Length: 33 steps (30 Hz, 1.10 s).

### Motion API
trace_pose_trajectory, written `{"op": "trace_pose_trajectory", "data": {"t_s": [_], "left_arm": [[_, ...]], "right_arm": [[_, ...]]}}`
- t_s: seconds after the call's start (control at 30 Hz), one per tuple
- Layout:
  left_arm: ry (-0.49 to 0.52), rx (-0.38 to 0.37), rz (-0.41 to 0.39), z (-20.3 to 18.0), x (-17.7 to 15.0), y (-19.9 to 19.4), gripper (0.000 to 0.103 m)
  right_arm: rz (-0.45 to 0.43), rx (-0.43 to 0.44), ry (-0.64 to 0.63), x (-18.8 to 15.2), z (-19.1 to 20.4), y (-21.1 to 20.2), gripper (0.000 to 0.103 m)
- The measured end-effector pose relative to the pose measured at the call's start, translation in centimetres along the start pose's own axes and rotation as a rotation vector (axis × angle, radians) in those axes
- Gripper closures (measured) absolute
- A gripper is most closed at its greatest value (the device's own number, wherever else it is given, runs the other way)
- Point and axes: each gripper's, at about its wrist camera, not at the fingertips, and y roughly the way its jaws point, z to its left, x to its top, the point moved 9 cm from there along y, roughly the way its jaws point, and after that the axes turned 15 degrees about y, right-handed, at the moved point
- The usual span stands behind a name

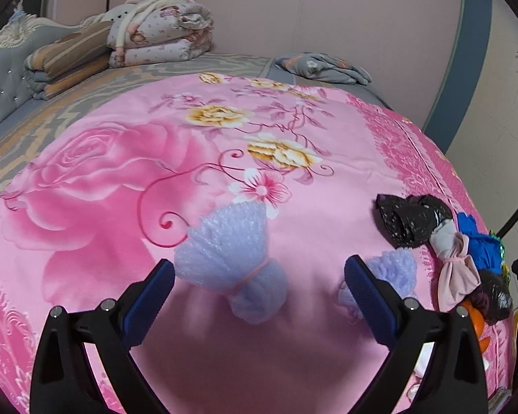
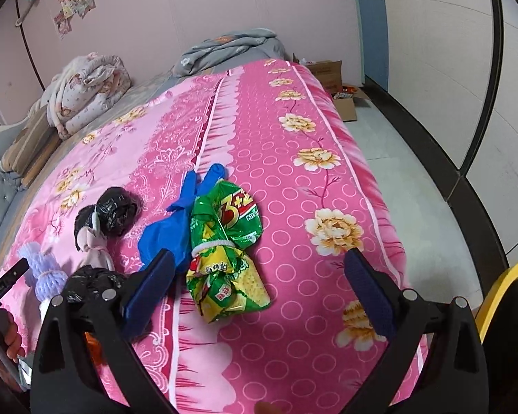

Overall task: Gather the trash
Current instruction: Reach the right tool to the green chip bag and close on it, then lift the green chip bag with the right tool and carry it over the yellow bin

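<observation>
Left gripper (image 1: pixel 259 296), jaws wide and empty, faces the foam bundle (image 1: pixel 233 265) at lower centre, its long axis tilted upper left to lower right. Right gripper (image 2: pixel 259 296), likewise wide and empty, faces the wrapper (image 2: pixel 224 252) just left of centre, lying lengthwise.

Soft, even indoor light, no glare. Both fisheye views bend the walls and darken at the corners. A faint shadow lies on the pink bedspread (image 1: pixel 224 362) near the lens; edges look slightly blurred.

Pink walls (image 1: pixel 293 10) — pale floor (image 2: pixel 414 158)
</observation>
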Motion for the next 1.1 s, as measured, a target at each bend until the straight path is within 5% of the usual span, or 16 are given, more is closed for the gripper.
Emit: {"op": "trace_pose_trajectory", "data": {"t_s": [0.17, 0.37, 0.53, 1.1], "left_arm": [[0.026, -0.050, 0.002, -1.2, -0.1, 1.1, 0.016], [0.069, -0.097, 0.036, -2.8, -0.5, 2.4, 0.053], [0.100, -0.125, 0.048, -3.9, -0.7, 2.7, 0.077], [0.082, -0.148, -0.036, -3.9, 0.6, 0.1, 0.085]], "right_arm": [[0.044, 0.016, -0.007, -0.9, -0.2, 1.3, 0.028], [0.080, 0.024, -0.021, -1.5, 0.1, 2.5, 0.059], [0.092, 0.041, -0.027, -1.8, 0.4, 2.6, 0.065], [0.065, 0.041, -0.034, -1.4, 0.3, 1.2, 0.073]]}}
